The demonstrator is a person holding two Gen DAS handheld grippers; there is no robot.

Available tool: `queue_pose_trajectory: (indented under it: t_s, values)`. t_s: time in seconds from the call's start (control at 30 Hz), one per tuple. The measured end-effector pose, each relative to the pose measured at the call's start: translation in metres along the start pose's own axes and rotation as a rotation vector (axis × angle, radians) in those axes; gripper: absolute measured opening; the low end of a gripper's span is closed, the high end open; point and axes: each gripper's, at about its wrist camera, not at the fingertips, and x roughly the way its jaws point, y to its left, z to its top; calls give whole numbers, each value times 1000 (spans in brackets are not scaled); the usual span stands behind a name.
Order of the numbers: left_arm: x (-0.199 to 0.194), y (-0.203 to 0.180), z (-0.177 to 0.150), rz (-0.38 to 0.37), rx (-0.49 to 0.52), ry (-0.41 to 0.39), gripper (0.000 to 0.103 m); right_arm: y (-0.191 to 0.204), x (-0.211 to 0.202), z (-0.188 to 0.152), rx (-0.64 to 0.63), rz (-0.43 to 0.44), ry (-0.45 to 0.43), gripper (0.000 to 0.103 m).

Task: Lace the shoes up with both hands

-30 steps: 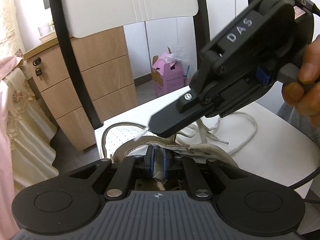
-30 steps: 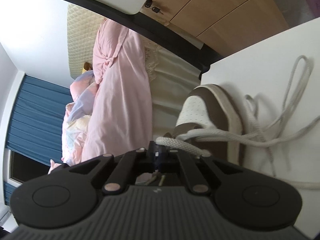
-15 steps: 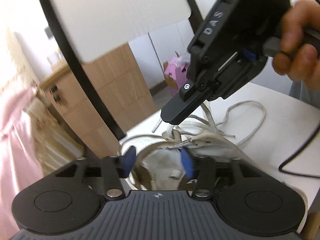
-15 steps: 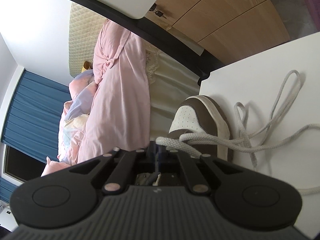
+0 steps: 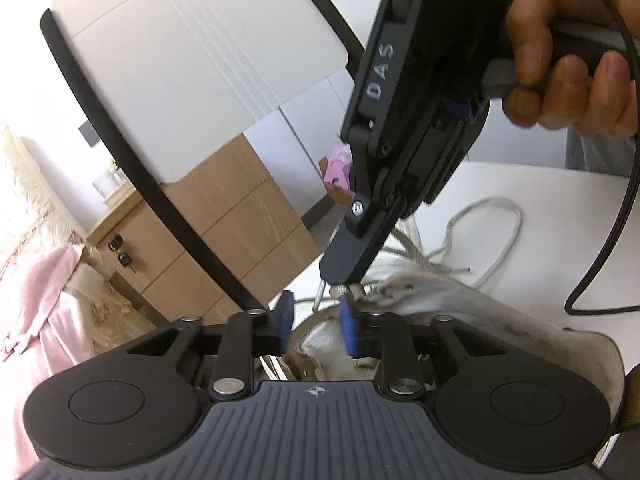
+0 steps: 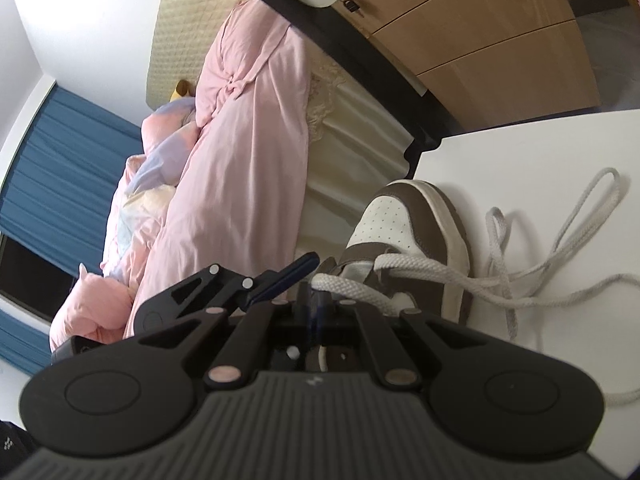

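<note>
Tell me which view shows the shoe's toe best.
The right wrist view: the brown-and-white perforated toe is sharp and unobstructed at the table edge. The left wrist view shows only the blurred collar, with the toe hidden behind gripper fingers.

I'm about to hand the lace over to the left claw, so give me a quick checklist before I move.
1. Right claw shut on the lace: ok.
2. Left claw open to receive: ok, pads apart.
3. Lace end lined up between the left pads: cannot tell, the tip is hidden under the right claw.
4. Shoe resting on the table: ok, though its toe sits near the edge.
5. Loose lace free of knots: cannot tell; its loops cross on the table.
</note>
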Motion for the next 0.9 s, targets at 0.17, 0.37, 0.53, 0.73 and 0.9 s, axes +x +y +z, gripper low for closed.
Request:
queue_pose_trajectory:
  t_s: [0.17, 0.37, 0.53, 0.73, 0.9]
  values:
    - [2, 3, 1, -10, -21, 2, 3, 0, 0, 0, 5, 9, -7, 3]
    - [1, 13, 3, 10, -99, 5, 3, -7, -2, 0, 84, 52, -56, 10]
    - [1, 11, 5, 10, -108, 11, 3, -14, 0, -1, 161, 109, -87, 21]
    - [2, 8, 5, -2, -94, 21, 3, -16, 7, 0, 200, 140, -96, 24]
    - [3, 10, 4, -1, -99, 32, 3, -19, 13, -3, 226, 120, -102, 11]
